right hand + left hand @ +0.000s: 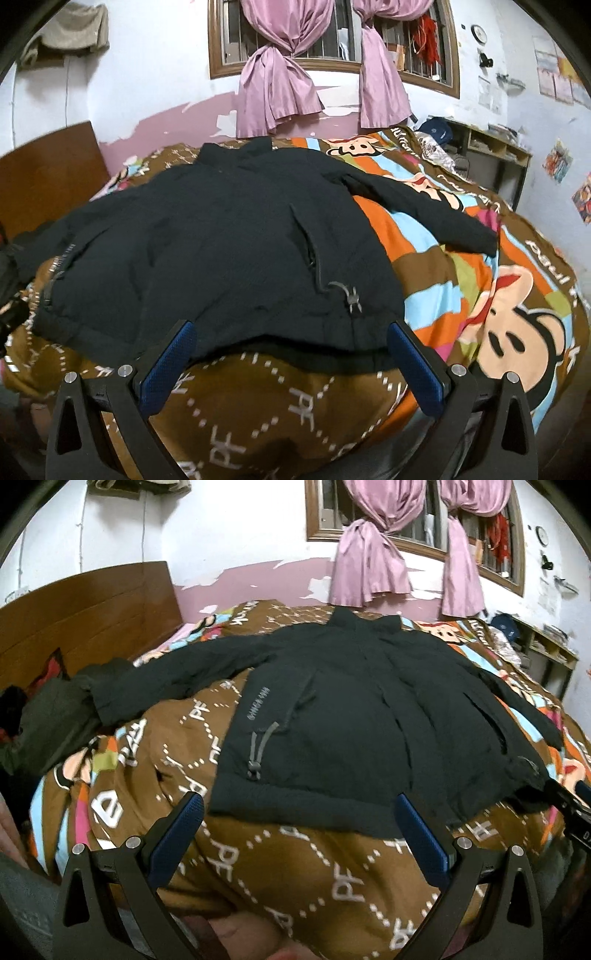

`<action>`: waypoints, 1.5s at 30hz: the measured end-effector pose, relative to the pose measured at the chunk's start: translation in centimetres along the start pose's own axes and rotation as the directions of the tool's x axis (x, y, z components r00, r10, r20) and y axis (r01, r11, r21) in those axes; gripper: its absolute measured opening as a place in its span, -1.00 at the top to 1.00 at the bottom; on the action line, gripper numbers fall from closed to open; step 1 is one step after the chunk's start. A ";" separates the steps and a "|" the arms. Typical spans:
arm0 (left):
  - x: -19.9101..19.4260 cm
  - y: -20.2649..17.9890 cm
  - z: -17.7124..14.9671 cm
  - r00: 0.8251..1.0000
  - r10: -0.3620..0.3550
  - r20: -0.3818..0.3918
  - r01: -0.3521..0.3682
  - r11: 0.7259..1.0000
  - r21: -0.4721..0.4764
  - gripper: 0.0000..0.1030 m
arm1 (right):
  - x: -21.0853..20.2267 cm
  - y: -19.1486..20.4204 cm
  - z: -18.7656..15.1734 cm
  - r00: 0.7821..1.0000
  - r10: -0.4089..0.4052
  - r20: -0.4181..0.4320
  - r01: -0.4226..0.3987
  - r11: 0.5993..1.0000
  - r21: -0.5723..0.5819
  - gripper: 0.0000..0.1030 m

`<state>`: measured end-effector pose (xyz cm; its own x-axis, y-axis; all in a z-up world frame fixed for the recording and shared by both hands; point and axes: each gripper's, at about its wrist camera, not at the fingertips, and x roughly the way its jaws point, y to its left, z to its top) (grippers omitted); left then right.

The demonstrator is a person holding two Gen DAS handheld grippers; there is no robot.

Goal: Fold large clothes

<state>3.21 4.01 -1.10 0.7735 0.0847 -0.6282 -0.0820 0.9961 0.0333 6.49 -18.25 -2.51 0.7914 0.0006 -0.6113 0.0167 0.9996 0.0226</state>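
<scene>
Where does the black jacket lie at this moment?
The black jacket lies spread flat on the patterned blanket of the bed, collar toward the pink curtains. In both wrist views its hem is just ahead of the open tools.

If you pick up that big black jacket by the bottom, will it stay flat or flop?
The black jacket would probably flop: it drapes softly over the quilt. Its sleeve would likely dangle. It looks puffy, so perhaps light.
</scene>
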 end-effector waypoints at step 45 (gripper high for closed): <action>30.1 -20.5 14.2 0.915 -0.358 -0.187 0.382 0.917 0.117 -0.97 | 24.5 -34.9 7.7 0.996 0.088 -0.035 -0.014 0.497 0.867 -0.96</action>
<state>37.09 -13.48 -9.69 0.6197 -0.2835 -0.7318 0.2938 0.9485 -0.1187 29.97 -53.34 -12.17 0.7681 0.0894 -0.6340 0.5276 0.4727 0.7058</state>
